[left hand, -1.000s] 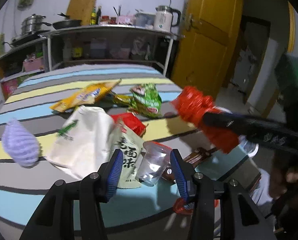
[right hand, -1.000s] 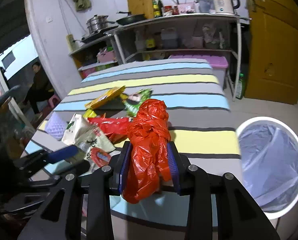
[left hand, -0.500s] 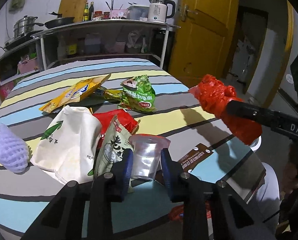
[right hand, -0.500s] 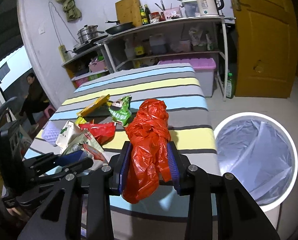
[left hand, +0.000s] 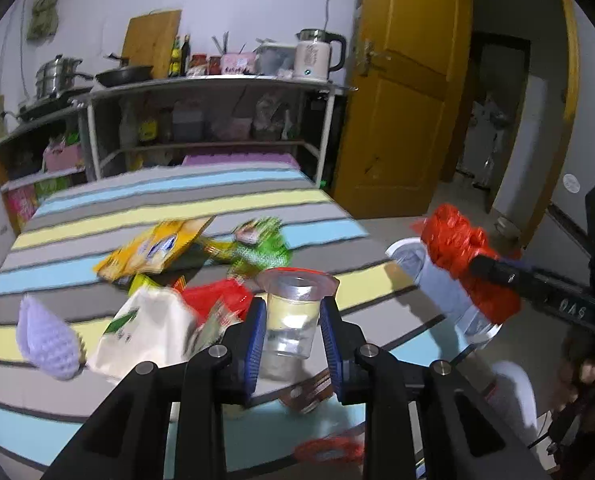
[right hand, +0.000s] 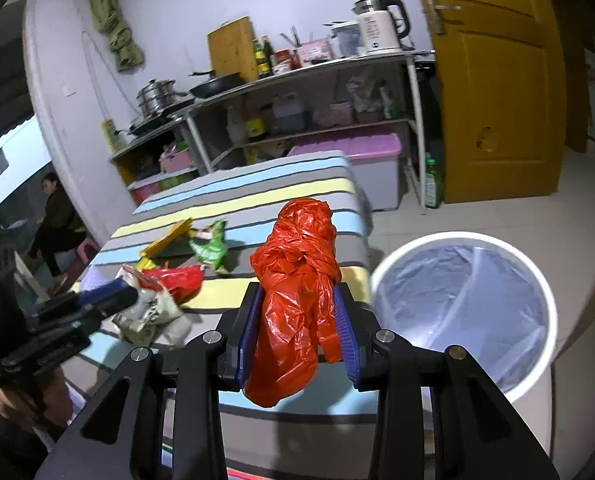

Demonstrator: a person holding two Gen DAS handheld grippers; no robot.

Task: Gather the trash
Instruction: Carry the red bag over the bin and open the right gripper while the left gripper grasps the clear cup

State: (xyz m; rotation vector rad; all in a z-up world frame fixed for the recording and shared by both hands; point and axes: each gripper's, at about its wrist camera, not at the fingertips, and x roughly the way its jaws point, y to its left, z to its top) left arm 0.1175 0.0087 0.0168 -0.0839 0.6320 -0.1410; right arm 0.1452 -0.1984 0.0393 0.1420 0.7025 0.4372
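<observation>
Clear plastic cup (left hand: 293, 312) between left tongs (left hand: 291, 344), red bag (right hand: 297, 292) between right tongs (right hand: 295, 340)

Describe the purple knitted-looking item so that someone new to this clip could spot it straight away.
Start at the striped table in the left wrist view and go to the litter near its front edge. Left of the white bag lies the purple foam net sleeve, pale lilac, egg-shaped and mesh-textured; its neighbours are flat printed wrappers.
</observation>
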